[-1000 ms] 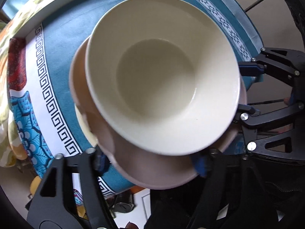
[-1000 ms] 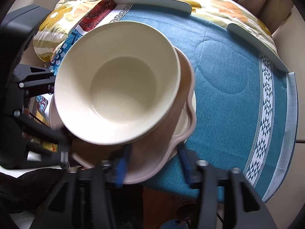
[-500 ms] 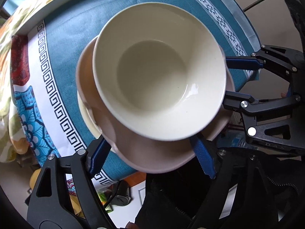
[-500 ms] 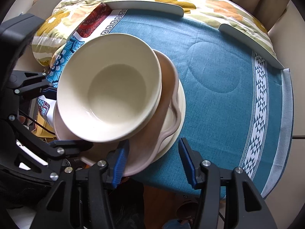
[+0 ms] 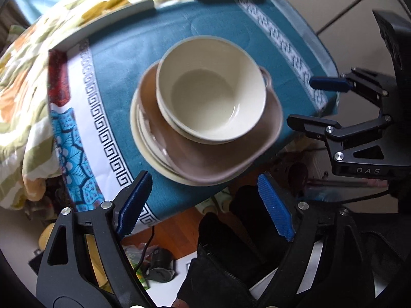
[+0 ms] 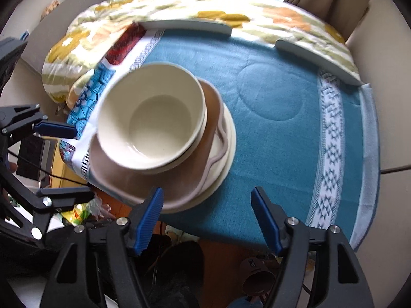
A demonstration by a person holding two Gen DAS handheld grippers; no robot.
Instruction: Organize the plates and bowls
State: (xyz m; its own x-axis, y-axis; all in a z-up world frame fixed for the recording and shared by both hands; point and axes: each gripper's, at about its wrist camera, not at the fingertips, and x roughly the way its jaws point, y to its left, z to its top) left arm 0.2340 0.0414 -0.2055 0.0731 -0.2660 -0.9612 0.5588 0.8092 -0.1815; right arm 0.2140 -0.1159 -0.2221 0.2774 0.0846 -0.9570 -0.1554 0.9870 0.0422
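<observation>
blue ribbed pads on the left gripper [image 5: 205,205] stand wide apart and are widening further, with nothing between them; the stack sits just beyond their tips. the right gripper [image 6: 206,218] is likewise opening and empty, its left pad just short of the near rim of the stack. ahead of both tools, on the near edge of the teal cloth [image 6: 282,138] covering the table, a cream bowl [image 5: 212,97] rests upright inside a brownish-pink dish [image 5: 213,159] with a handle-like lip, and that dish sits on a pale plate [image 6: 227,154] showing at the far right of the stack in the right wrist view. the dish overhangs the table edge toward the tools. these pieces look like stiff, smooth glazed ware or hard plastic, likely slippery and prone to chip or break if dropped; a hold across a rim, one wall pinched between the pads, seems the safest place. farther on, the cloth lies bare, then a floral quilt [image 6: 179,7] beyond the table.
</observation>
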